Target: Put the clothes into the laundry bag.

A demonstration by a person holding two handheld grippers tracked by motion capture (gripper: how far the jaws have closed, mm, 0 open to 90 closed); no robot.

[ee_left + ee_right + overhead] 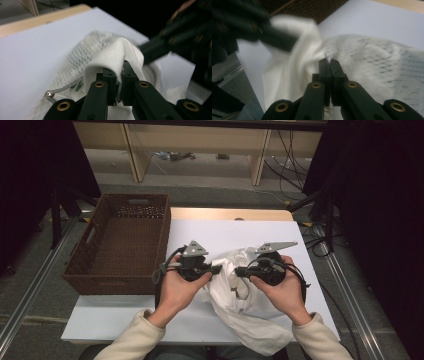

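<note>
A crumpled white garment [240, 310] with a mesh lining lies on the white table top [240, 230] and hangs over its near edge. My left gripper [217, 269] comes in from the left and is shut on a raised fold of the garment [110, 52]; in the left gripper view its jaws [119, 72] pinch the cloth between them. My right gripper [239, 271] faces it from the right, and its jaws [329, 62] are closed on the mesh fabric [367, 57]. The two tips sit close together. A small metal zipper pull [49, 94] shows on the garment's edge.
A brown woven basket [80, 260] stands on the table's left side, beside my left hand. The table's wooden back edge [230, 214] lies beyond the white sheet. Metal rails run along the floor on both sides.
</note>
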